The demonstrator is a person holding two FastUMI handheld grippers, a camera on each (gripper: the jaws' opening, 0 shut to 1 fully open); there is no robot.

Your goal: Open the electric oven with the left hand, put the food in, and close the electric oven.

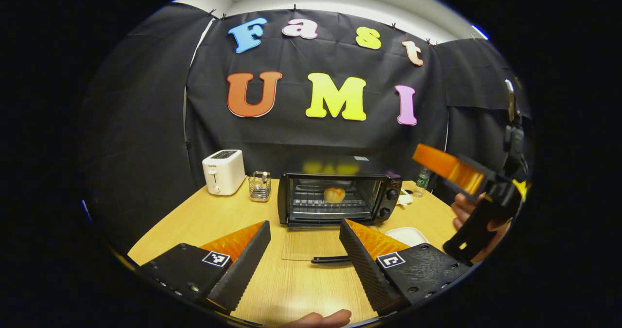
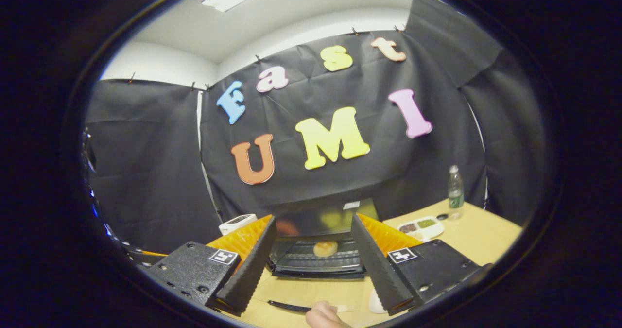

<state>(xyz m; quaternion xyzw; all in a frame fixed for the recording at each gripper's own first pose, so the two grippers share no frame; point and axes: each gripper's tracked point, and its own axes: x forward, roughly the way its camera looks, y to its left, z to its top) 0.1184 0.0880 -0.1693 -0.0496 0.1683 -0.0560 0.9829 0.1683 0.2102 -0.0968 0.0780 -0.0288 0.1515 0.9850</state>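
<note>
The black electric oven (image 1: 388,194) stands at the middle back of the wooden table. Its glass door (image 1: 311,243) lies open and flat, the black handle (image 1: 331,259) towards me. A round bun (image 1: 334,194) sits on the rack inside. My left gripper (image 1: 304,226) hovers open in front of the door, nothing between its fingers. In the right gripper view the oven (image 2: 335,223) and bun (image 2: 324,248) lie straight ahead, and my right gripper (image 2: 313,218) is open and empty. From the left gripper view, the right gripper (image 1: 423,157) hangs high at the right, held by a hand (image 1: 461,214).
A white toaster (image 1: 223,171) and a wire holder (image 1: 260,186) stand left of the oven. A bottle (image 1: 423,180) and a white plate (image 1: 407,234) are at its right. A white dish of sauces (image 2: 420,227) lies near the bottle (image 2: 455,192). A fingertip (image 1: 325,318) shows at the table's near edge.
</note>
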